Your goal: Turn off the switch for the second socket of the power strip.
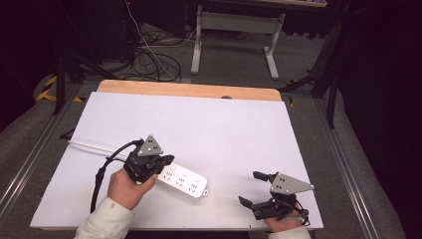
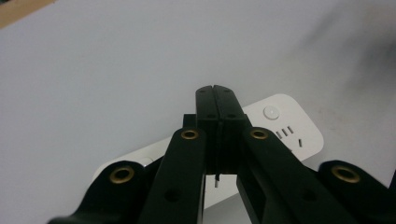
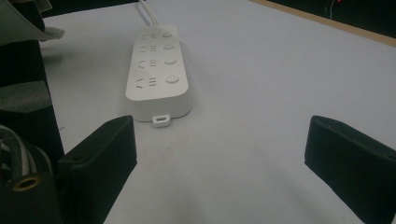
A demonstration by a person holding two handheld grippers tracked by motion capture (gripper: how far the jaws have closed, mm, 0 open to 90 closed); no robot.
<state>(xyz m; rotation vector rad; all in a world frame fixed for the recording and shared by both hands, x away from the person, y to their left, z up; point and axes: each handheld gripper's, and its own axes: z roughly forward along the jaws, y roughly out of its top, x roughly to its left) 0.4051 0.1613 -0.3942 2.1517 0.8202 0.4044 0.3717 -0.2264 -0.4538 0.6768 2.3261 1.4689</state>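
White plastic power strip (image 1: 183, 181), oblong with rounded corners, lies flat on a white sheet (image 1: 199, 124) that covers a pale wooden table (image 1: 189, 89). Beyond the table's far edge the room is dim, with a grey carpeted floor (image 1: 234, 59), a tangle of dark cables (image 1: 149, 62) and the white metal legs of another desk (image 1: 236, 30).

The strip sits on the near left part of the sheet, its white cord (image 1: 92, 147) running off its far end toward the left edge. The left gripper (image 1: 166, 160) is directly over that cord end of the strip; in the left gripper view its black jaws are pressed together with nothing between them, the tips (image 2: 215, 93) above the strip's (image 2: 280, 128) top face. The right gripper (image 1: 249, 188) stands well apart to the right near the table's front edge, its jaws spread wide and empty, pointing toward the strip's free end (image 3: 159, 77).

The strip's long axis runs slantwise, from far left to near right in the high view. Its sockets and round buttons face up, and the small hanging tab (image 3: 161, 120) at its free end points toward the right gripper.
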